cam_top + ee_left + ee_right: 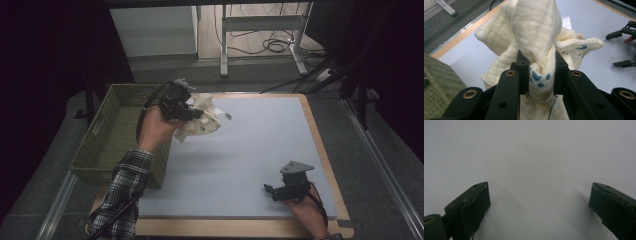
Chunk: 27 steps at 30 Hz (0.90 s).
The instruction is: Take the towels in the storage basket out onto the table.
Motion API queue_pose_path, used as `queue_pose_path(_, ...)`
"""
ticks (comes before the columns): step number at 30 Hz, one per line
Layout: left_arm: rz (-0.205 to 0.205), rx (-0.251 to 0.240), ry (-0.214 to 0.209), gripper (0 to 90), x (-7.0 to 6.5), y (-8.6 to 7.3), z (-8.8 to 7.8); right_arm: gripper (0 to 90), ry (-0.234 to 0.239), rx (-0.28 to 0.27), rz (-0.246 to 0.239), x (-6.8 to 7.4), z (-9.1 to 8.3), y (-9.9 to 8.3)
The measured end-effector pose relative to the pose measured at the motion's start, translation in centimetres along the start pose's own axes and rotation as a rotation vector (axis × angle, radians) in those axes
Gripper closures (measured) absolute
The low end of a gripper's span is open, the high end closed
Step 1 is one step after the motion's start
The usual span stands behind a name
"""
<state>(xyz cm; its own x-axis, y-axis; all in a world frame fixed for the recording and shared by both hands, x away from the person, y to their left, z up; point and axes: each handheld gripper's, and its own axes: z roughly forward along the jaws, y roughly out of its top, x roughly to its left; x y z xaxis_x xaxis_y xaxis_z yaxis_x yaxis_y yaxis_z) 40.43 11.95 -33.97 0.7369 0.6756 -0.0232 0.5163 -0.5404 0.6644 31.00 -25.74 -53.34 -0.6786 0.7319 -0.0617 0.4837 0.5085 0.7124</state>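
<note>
While my left tongs (192, 112) clench the cloth (205, 120), its dangling tail could snag the basket (107, 132) rim at nine o'clock; right tongs (272, 192) gape, empty.

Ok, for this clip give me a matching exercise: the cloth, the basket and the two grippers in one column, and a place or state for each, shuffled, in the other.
Things:
1. cream cloth
2. green basket
3. left gripper
4. right gripper

Places or states:
A. jaws wide apart, nothing between them, low over the near right of the mat
B. bunched, lifted off the mat
C. at the table's left edge
D. clamped on fabric beside the basket

Pairs: 1-B, 2-C, 3-D, 4-A
</note>
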Motion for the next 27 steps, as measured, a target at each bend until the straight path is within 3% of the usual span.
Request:
queue_pose_path(18, 0.024, 0.041, -0.134, 73.1, -3.9, -2.5, 9.3, 3.8, 0.0, 0.001, -0.001, 0.0, 0.0, 0.0)
queue_pose_path(27, 0.042, 0.026, -0.155, 71.5, -5.9, -3.8, 13.0, 3.8, 0.001, 0.003, -0.002, 0.0, 0.0, 0.0)
